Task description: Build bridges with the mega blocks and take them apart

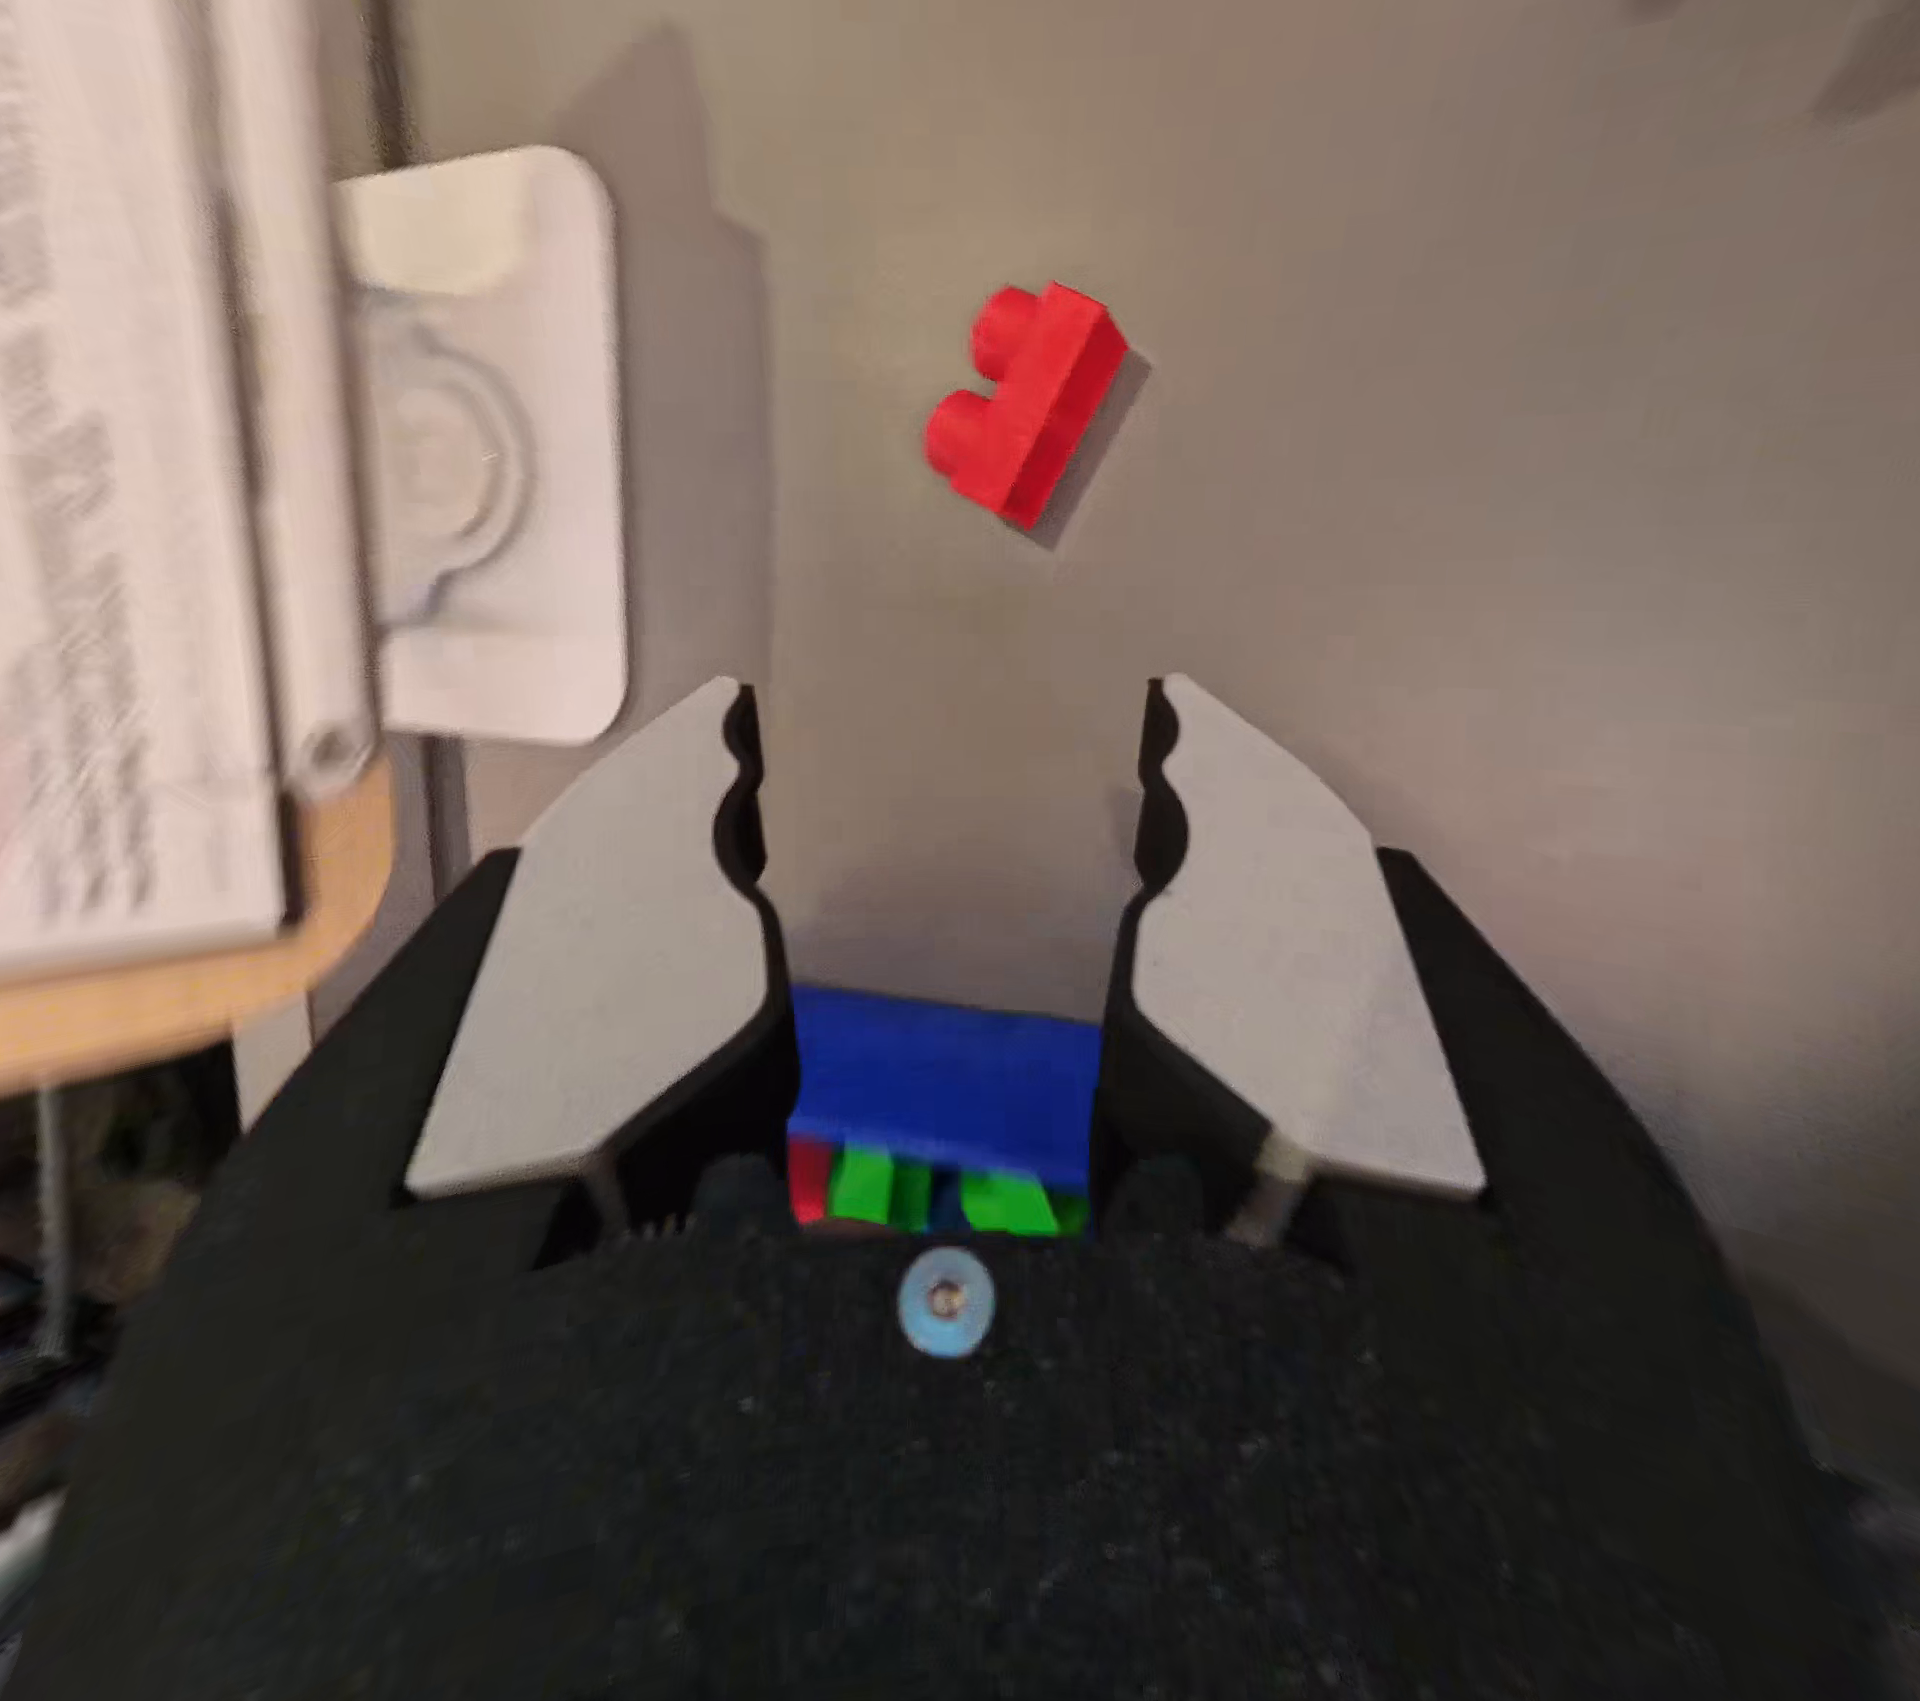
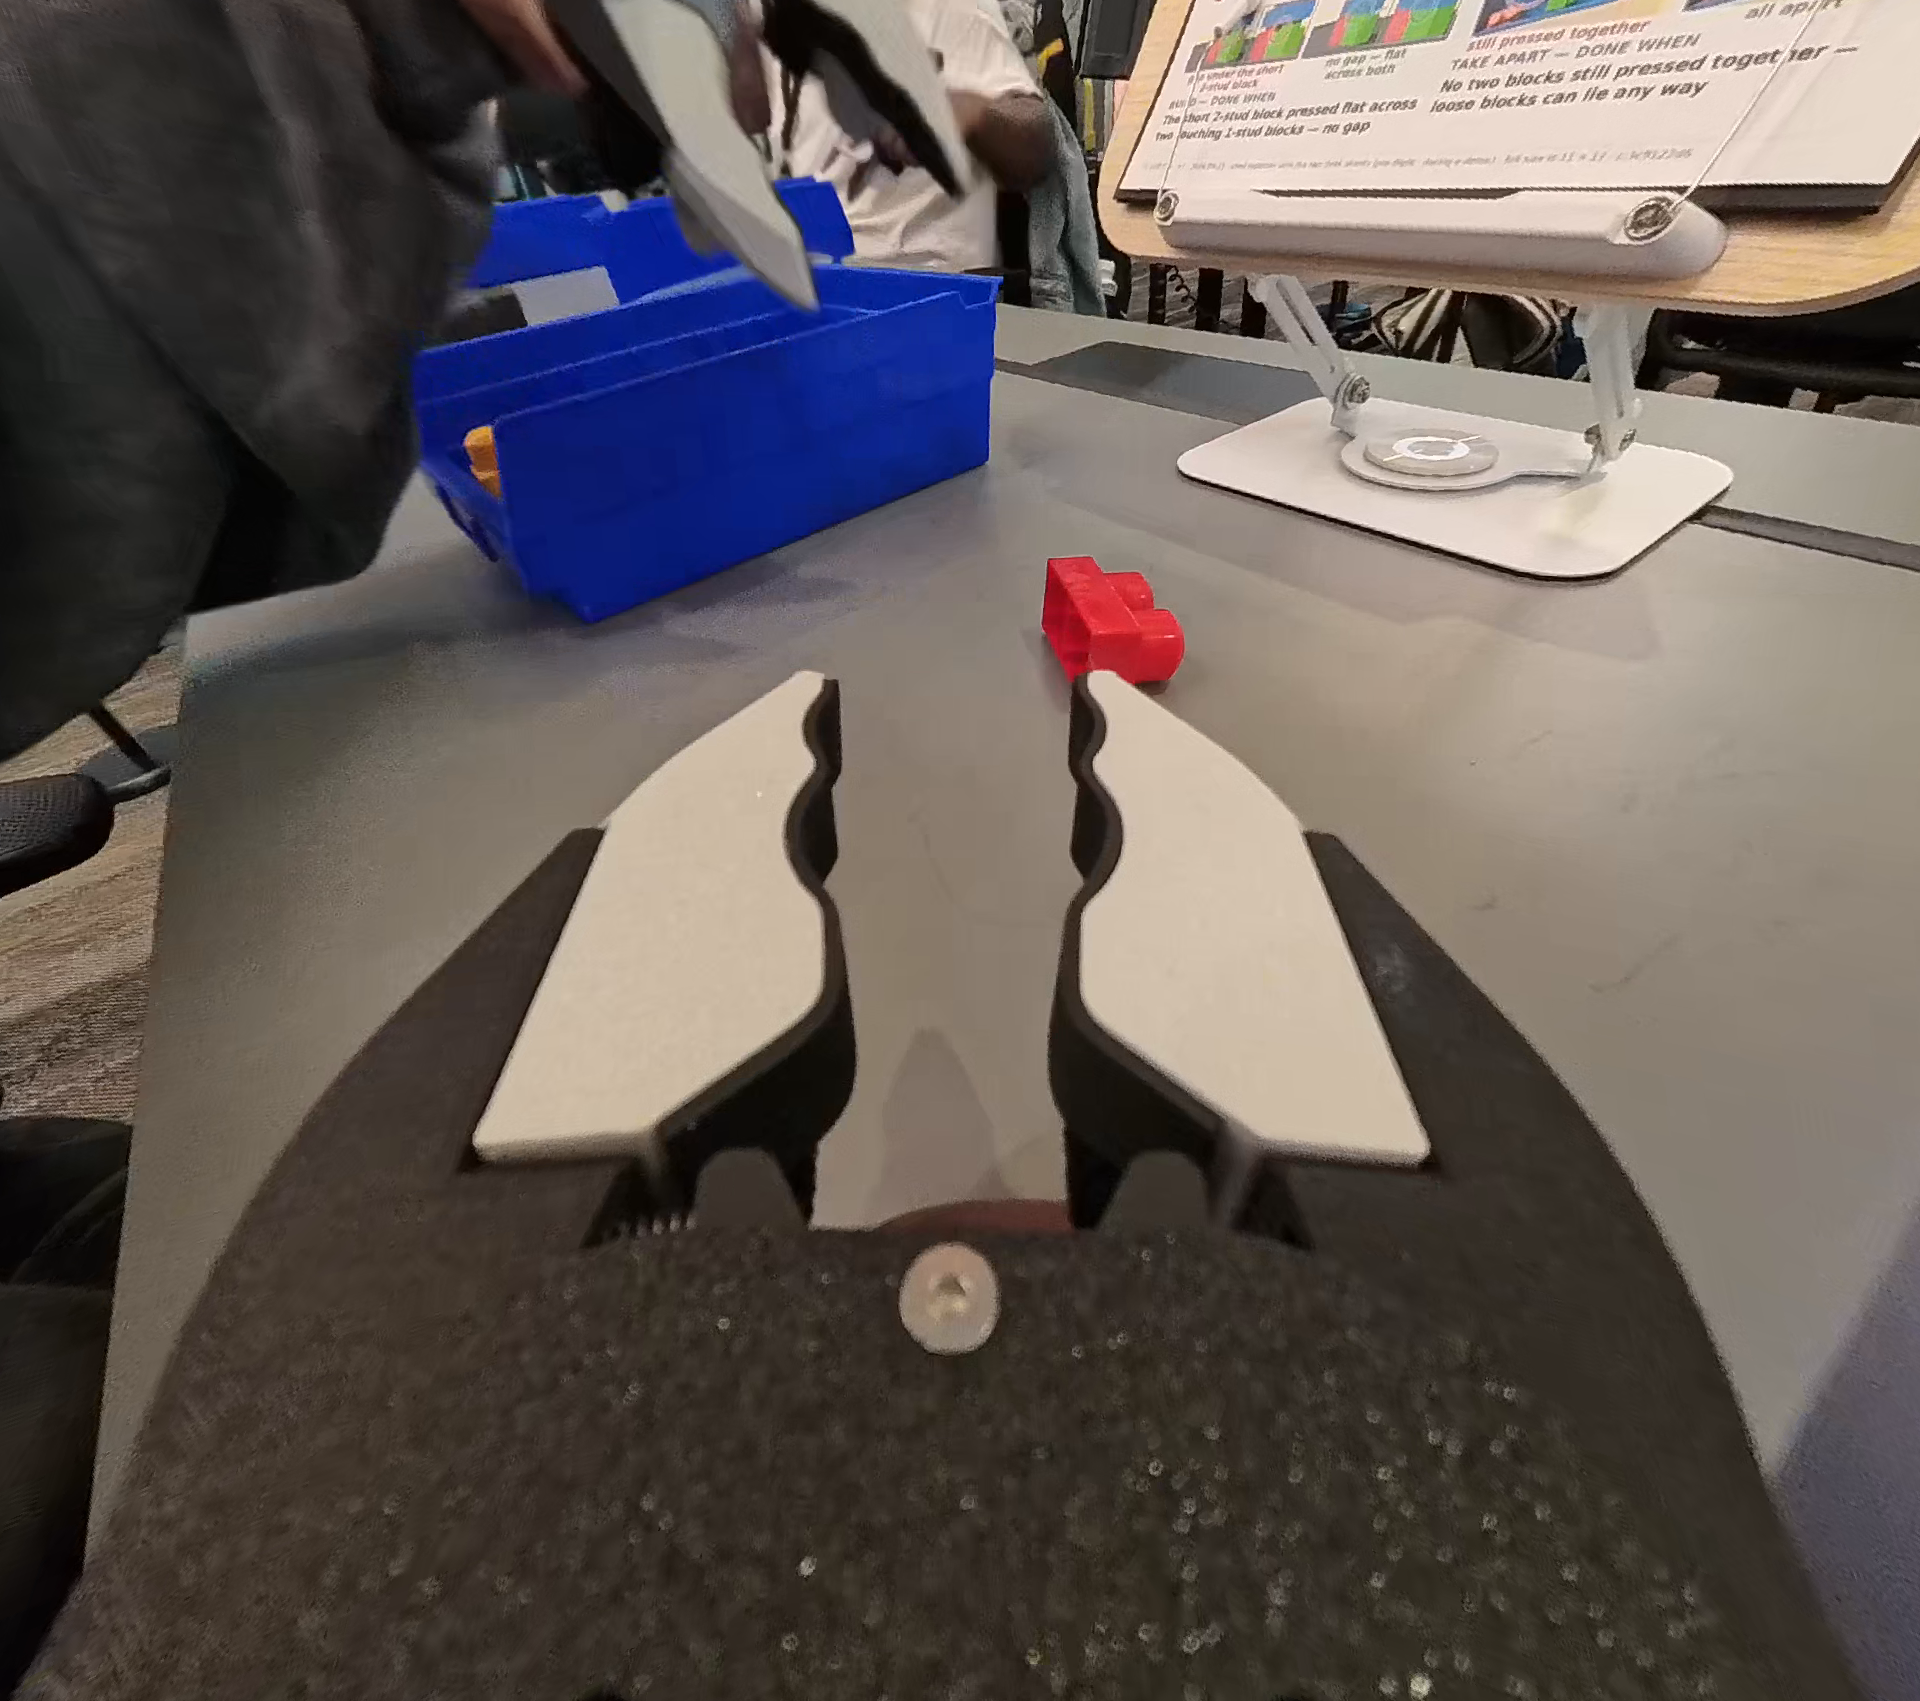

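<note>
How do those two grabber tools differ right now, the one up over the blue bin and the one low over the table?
The left gripper hangs tilted downward above the blue bin; the right gripper lies low over the grey table, pointing roughly level toward the red block. The left looks blurred, as if moving; the right looks sharp. Both are open, hold nothing, and have grey fingers on black bodies.

Before you lies a smooth, matt grey desk (image 2: 1455,924); on it a glossy red plastic two-stud block (image 2: 1112,633) and, towards its left edge, a shiny blue plastic bin (image 2: 727,446). Your right gripper (image 2: 954,695) has matt grey fingers (image 2: 686,924) and a rough, grainy black body.
</note>
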`<state>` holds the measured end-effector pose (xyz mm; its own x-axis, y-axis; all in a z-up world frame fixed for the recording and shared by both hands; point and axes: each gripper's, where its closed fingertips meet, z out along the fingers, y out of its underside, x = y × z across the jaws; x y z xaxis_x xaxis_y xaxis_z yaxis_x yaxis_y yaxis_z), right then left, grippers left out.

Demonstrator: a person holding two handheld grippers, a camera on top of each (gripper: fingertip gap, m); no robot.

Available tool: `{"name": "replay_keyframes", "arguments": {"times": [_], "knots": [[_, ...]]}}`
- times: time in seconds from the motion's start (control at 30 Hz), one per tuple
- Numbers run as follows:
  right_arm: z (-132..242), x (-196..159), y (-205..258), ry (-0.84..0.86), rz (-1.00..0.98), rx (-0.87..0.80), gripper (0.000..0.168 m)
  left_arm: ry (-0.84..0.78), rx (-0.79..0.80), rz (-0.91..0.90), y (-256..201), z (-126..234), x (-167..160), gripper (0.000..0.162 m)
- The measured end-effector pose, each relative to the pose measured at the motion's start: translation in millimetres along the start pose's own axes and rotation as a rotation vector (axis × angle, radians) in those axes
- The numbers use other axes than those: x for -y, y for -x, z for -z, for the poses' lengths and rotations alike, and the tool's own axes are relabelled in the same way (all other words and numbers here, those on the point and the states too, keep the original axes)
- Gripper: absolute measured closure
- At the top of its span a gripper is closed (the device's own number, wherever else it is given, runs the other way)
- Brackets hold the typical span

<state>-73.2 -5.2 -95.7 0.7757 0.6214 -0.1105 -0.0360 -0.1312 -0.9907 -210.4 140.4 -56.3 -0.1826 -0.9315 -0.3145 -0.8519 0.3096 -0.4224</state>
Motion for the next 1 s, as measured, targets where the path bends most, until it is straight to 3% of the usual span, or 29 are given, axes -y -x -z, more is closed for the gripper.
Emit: {"name": "replay_keyframes", "arguments": {"times": [0.1, 0.2, 0.3, 0.47, 0.8, 1.0], "knots": [[0, 0, -1, 0.000, -0.013, 0.000, 0.127, -0.114, 0.161, 0.213, 9, 63, -33, 0.096], [0, -1, -3, 0.003, -0.027, 0.000, 0.127, -0.075, 0.297, 0.423, 1, 96, -94, 0.096], [-1, -1, -4, 0.009, -0.042, 0.005, 0.129, 0.053, 0.331, 0.566, -25, 101, -158, 0.099], [-3, -2, -5, 0.014, -0.059, 0.014, 0.130, 0.390, 0.284, 0.582, -49, 86, -236, 0.098], [-2, -1, -5, 0.008, -0.062, 0.016, 0.131, 0.604, 0.109, 0.489, -27, 34, -271, 0.105], [-1, 0, -5, 0.000, -0.061, 0.020, 0.131, 0.672, 0.042, 0.456, -18, 26, -287, 0.124]]}}
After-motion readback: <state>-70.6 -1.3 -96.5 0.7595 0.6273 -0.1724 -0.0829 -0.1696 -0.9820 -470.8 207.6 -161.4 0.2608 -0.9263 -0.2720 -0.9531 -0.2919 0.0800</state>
